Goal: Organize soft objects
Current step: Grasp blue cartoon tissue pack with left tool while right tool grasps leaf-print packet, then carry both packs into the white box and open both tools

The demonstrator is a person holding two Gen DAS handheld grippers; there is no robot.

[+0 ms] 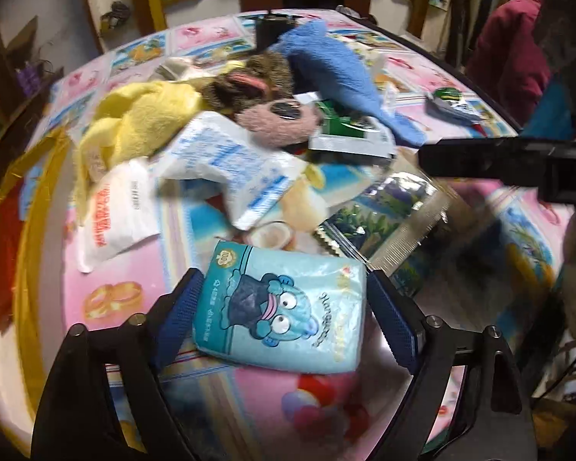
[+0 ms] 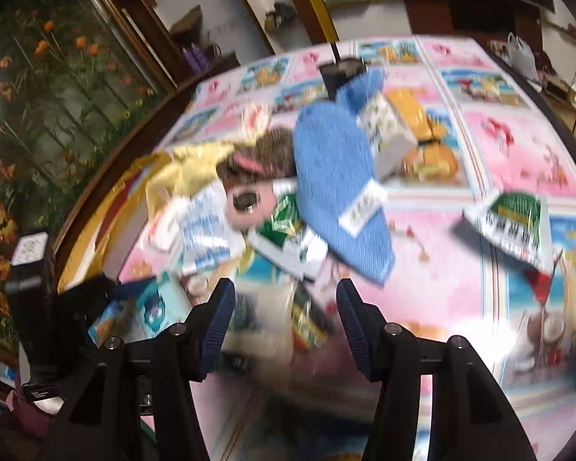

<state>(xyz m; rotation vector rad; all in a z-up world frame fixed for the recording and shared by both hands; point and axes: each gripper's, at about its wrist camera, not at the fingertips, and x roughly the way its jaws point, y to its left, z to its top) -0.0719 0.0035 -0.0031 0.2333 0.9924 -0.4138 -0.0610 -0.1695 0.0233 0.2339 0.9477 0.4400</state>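
Showing cartoon monster: blue tissue pack [image 1: 284,309]

Left gripper [image 1: 284,307]: black rigid linkage arms, silver round pivot screws at joints, fingers [image 1: 393,326] faced with dark-blue ribbed pads. Right gripper [image 2: 285,326]: same build, black angular arms with triangular cut-outs, silver screws on top, blue textured pads [image 2: 220,326] along inner faces. From right wrist view, left unit's black body carries white label.

tissue pack [image 1: 284,307] front | pouches behind | towel [image 1: 338,73] rear
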